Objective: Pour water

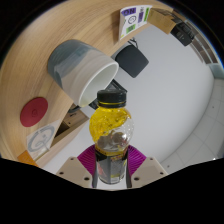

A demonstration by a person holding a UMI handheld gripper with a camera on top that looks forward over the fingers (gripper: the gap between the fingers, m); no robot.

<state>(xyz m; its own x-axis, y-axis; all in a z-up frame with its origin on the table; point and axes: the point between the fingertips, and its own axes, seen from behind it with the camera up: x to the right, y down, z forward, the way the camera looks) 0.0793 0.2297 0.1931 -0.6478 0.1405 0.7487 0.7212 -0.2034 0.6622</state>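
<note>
Wooden tabletop (90, 25) lies behind. Gripper (112, 168) fingers clamp a clear bottle (112, 135) holding yellow contents; grey cup (86, 68) is tilted just beyond the bottle cap.

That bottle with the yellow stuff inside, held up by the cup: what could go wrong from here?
1. The bottle is gripped low on its body, with the jaws shut on it; tipped further, it might slip or twist in the gripper.
2. Its dark cap looks to be on, so nothing may pour until it is off.
3. The grey cup appears tilted, its opening facing the bottle; liquid could miss it or spill onto the wooden table.
</note>
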